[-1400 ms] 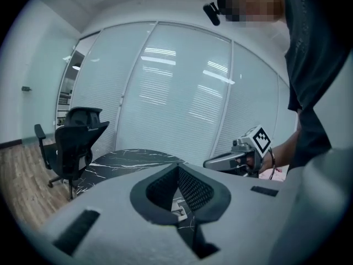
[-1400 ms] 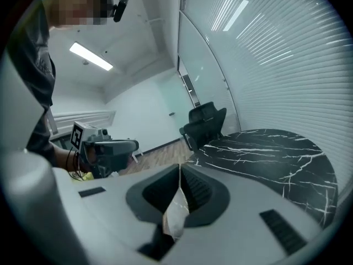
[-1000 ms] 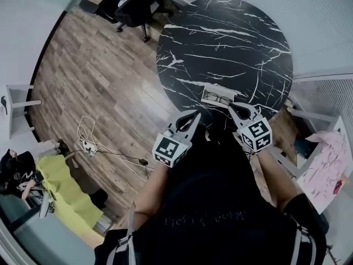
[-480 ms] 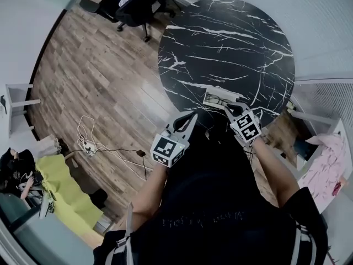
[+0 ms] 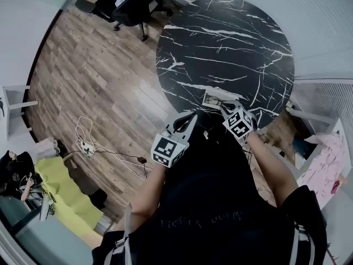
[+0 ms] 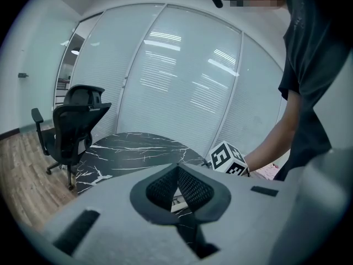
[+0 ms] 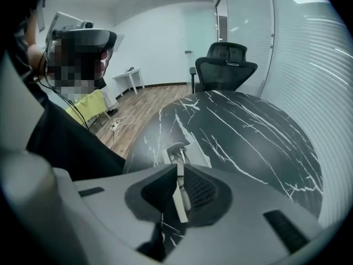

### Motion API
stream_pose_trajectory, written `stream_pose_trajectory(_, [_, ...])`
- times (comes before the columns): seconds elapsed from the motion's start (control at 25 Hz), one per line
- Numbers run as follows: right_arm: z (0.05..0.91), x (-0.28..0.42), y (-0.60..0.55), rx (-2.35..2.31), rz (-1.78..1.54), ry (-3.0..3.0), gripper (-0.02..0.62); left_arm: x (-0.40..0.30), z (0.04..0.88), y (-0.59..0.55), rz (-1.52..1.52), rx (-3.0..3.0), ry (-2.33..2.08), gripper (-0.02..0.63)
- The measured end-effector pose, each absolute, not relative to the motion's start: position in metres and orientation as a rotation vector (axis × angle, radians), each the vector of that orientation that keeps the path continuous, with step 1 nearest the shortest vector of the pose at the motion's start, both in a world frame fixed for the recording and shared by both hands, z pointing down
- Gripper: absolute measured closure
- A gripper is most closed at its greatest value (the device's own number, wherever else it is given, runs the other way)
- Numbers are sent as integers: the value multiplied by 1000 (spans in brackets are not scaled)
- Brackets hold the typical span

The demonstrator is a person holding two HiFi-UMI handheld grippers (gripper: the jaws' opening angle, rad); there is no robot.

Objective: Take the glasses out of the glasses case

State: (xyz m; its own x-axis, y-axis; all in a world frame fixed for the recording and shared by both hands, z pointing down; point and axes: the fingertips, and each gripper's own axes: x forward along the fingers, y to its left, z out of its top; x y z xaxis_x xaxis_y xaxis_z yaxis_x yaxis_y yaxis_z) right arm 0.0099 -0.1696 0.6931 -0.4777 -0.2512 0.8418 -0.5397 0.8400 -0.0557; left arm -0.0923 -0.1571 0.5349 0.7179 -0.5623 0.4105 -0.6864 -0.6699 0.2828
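An open white glasses case with dark-framed glasses inside lies at the near edge of the round black marble table. My right gripper is at the case's near right end. In the right gripper view a white edge of the case runs between the jaws, and the right gripper is shut on it; the glasses show just beyond. My left gripper hangs shut with nothing held, just off the table edge, left of the case. In the left gripper view its tips meet.
A black office chair stands at the table's far left. Cables and a power strip lie on the wood floor. A yellow-green cloth lies lower left, and pink fabric lies on a white stand at right.
My right gripper has moved left and forward onto the case, and its jaws, spread wide a second ago, have come together on the case's edge. The left gripper has hardly moved.
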Motion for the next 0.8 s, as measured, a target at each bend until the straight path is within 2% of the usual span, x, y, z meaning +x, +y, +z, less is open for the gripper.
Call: stream_pose_trajectory(0.8, [765,12,-173,376,183,-1827,561,-107,549,-150,403,2435,-955,588])
